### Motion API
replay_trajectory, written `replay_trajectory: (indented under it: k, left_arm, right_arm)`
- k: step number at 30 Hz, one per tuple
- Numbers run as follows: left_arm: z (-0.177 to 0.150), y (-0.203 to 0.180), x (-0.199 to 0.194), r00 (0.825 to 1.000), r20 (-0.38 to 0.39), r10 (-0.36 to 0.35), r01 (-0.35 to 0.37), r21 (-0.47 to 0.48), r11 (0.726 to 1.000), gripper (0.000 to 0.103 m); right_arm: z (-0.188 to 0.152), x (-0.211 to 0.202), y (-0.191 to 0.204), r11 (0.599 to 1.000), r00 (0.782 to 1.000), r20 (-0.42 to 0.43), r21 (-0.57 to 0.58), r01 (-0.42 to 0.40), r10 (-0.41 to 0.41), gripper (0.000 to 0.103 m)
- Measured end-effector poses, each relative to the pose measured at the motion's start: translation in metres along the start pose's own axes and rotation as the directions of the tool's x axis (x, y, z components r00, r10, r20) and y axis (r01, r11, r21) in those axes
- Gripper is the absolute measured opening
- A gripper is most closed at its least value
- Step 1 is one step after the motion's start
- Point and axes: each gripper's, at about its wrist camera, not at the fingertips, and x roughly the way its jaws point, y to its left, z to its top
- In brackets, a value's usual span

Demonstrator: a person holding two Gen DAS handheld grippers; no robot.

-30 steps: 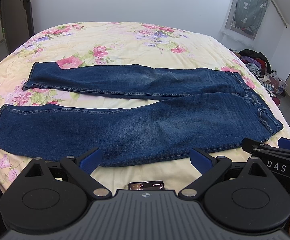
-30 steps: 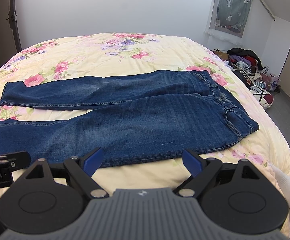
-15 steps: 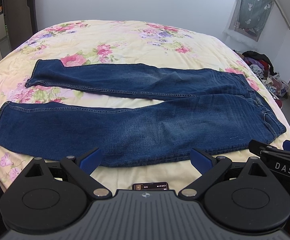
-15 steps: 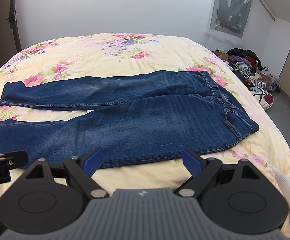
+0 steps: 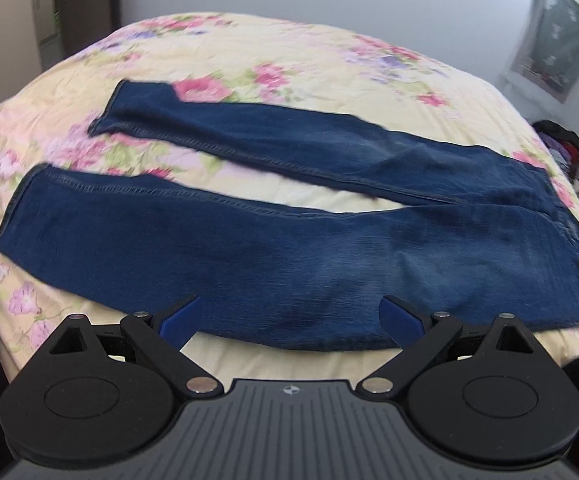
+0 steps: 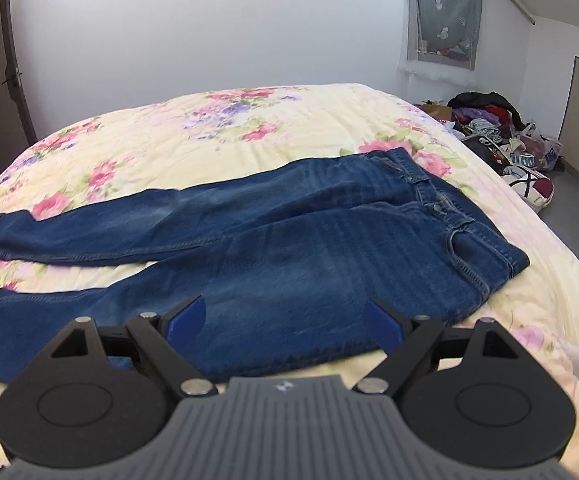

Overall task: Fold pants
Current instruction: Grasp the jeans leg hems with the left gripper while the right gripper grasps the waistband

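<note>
Two grippers have both closed in on the dark blue denim jeans (image 6: 289,248) within the last second: in the earlier pictures their blue tips hung short of the near hem line over bare sheet, whereas they now reach over the fabric of the near leg. That suggests the approach is ending and the first grasp of the fold is about to be set, with nothing yet lifted. The jeans lie flat and spread on the yellow floral bedspread (image 6: 217,128), waistband to the right, both legs running left and parted by a strip of sheet, the far leg angled away. The left gripper (image 5: 291,318) is spread wide, empty, its blue fingers (image 5: 179,322) over the middle of the near leg; contact with the cloth cannot be told. The right gripper (image 6: 285,322) is likewise wide apart and holds nothing, poised over the thigh of the near leg, near the waistband. A heap of mixed clothes (image 6: 501,136) sits on the floor at far right.
</note>
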Motion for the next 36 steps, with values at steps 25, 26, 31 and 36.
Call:
replay_trajectory:
  k: [25,26,31,36]
  left_arm:
    - [-0.034,0.148,0.095,0.979,-0.083,-0.186,0.064,-0.74,0.67,0.103]
    - [-0.036,0.151,0.095,0.981,-0.059,-0.184,0.076,-0.757,0.649,0.103]
    - [-0.038,0.168,0.09,0.985,0.055,-0.165,0.139,-0.818,0.558,0.083]
    - [-0.036,0.177,0.091,0.973,0.169,-0.16,0.228,-0.82,0.525,0.078]
  right_arm:
    - [-0.031,0.151,-0.31,0.498,0.984,-0.085,0.867,-0.006,0.16,0.079]
    - [-0.037,0.156,-0.315,0.474,0.982,-0.074,0.88,-0.017,0.172,0.076]
    - [-0.053,0.168,-0.324,0.424,0.985,-0.016,0.904,-0.06,0.174,0.061]
    - [-0.063,0.176,-0.336,0.331,0.984,0.086,0.934,-0.135,0.157,0.046]
